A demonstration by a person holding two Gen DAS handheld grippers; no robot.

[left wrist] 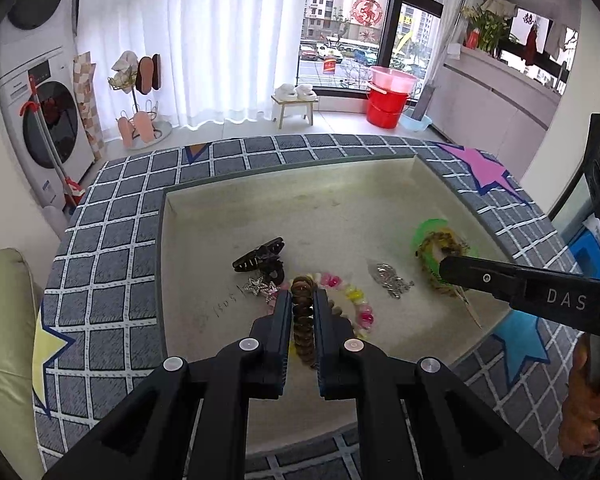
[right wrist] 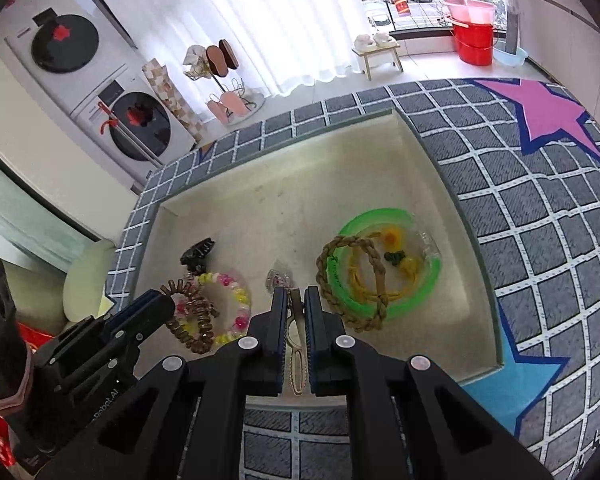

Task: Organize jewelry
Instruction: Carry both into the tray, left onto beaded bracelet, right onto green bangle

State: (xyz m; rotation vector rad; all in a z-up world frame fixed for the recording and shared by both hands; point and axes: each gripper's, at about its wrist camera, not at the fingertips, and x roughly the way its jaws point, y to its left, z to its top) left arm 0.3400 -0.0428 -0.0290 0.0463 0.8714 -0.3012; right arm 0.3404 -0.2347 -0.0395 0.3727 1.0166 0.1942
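**Both tools gripping over the cream tray**

Far left in the tray lies a black claw clip. Near it the left tool is clamped on a brown spiral hair tie, above a bright beaded bracelet. Right of that, the right tool pinches a slim gold hair clip. At far right, a green ring dish holds a braided rope bracelet.

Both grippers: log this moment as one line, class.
left gripper: shut on brown spiral hair tie | right gripper: shut on gold hair clip | both over tray
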